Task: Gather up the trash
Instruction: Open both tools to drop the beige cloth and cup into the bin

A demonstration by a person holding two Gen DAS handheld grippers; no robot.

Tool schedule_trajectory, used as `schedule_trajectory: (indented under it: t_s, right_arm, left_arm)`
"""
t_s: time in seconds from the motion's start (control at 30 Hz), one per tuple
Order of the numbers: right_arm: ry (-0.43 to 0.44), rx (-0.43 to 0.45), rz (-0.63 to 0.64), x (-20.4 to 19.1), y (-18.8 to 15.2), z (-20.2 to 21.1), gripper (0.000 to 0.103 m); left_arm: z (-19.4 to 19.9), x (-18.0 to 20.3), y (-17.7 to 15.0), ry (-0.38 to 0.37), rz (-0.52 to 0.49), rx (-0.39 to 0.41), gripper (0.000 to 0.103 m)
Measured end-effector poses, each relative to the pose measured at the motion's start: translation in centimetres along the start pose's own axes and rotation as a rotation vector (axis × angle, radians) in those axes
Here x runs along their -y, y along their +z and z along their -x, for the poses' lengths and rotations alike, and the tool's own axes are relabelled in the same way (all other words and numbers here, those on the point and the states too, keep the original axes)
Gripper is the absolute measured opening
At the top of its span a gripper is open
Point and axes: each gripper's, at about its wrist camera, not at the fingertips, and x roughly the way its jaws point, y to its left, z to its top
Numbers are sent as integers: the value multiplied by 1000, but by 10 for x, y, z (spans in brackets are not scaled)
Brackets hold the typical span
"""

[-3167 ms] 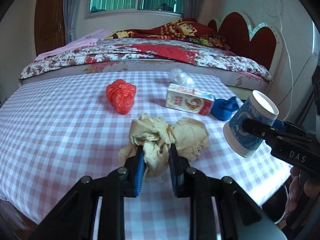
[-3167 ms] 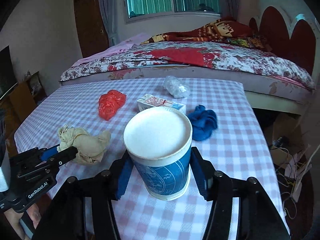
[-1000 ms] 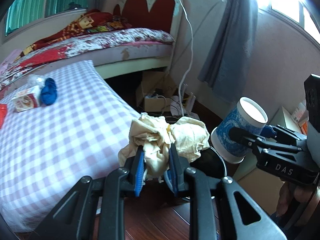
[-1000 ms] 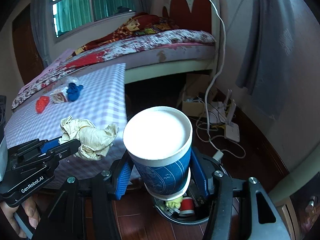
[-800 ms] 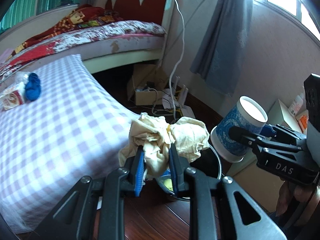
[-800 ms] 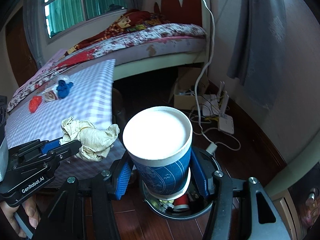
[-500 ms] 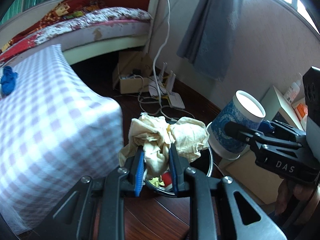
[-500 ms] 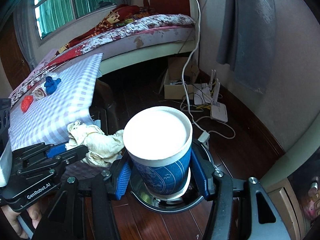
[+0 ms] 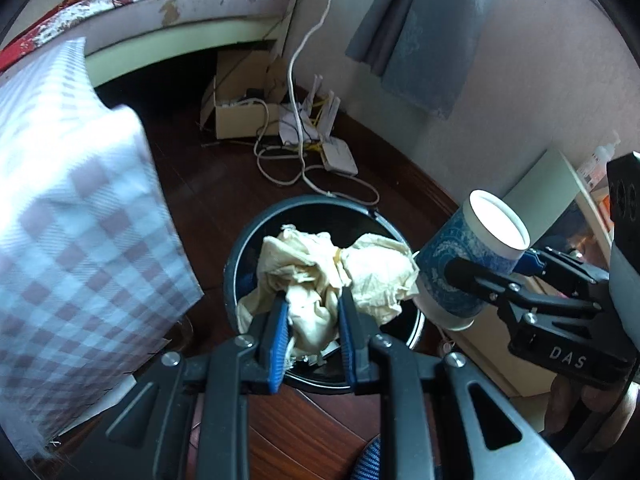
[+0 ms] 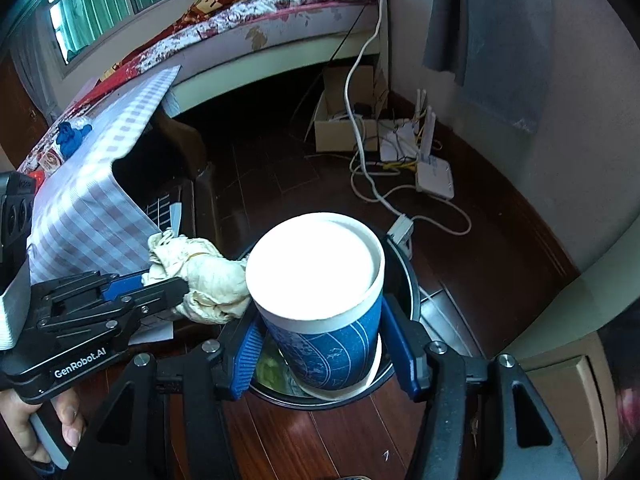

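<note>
- Cream-coloured crumpled paper [image 9: 336,276] is pinched between the blue-padded fingers of the left gripper [image 9: 313,322], which is clamped tight on the wad's lower folds
- Directly below the wad sits a round black trash bin [image 9: 236,256] on the dark wooden floor [image 9: 224,196]; the paper hangs over the bin's open mouth, apart from its rim
- Blue patterned paper cup [image 10: 320,300] with a white rim is gripped upright by the right gripper [image 10: 326,342], its two blue pads pressed against opposite sides of the cup wall
- From the right wrist view, the cup is held above the same bin, whose dark rim [image 10: 412,284] curves out behind and beneath it; some rubbish shows inside, too hidden to identify
- The cup and the paper wad are just beside each other, and whether they touch cannot be told
- A table covered by a checked purple-and-white cloth [image 9: 72,216] stands just beside the bin
- Further back on the floor, near the wall, lie a cardboard box [image 10: 344,128], a white router [image 10: 434,178] and loose white cables [image 10: 384,196]
- A grey curtain [image 9: 424,28] hangs on the wall
</note>
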Motion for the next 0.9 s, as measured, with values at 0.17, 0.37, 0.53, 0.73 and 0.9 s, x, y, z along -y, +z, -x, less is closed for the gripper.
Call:
schedule_trajectory:
  t_s: [0.17, 0.37, 0.53, 0.73, 0.9]
  right_arm:
    - [38, -39, -15, 5, 2, -22, 58]
    - [85, -86, -76, 14, 8, -46, 67]
    - [-5, -125, -177, 37, 2, -60, 88]
    - [-105, -165, -150, 37, -8, -67, 102]
    - [-105, -171, -135, 32, -11, -68, 102]
  left_arm:
    - [-18, 0, 1, -5, -8, -42, 25]
    - [-34, -9, 1, -14, 27, -57, 47]
    - [-46, -20, -9, 13, 59, -83, 75]
    - [-48, -32, -19, 104, 78, -80, 89]
    - [-42, -34, -20, 120, 76, -69, 91]
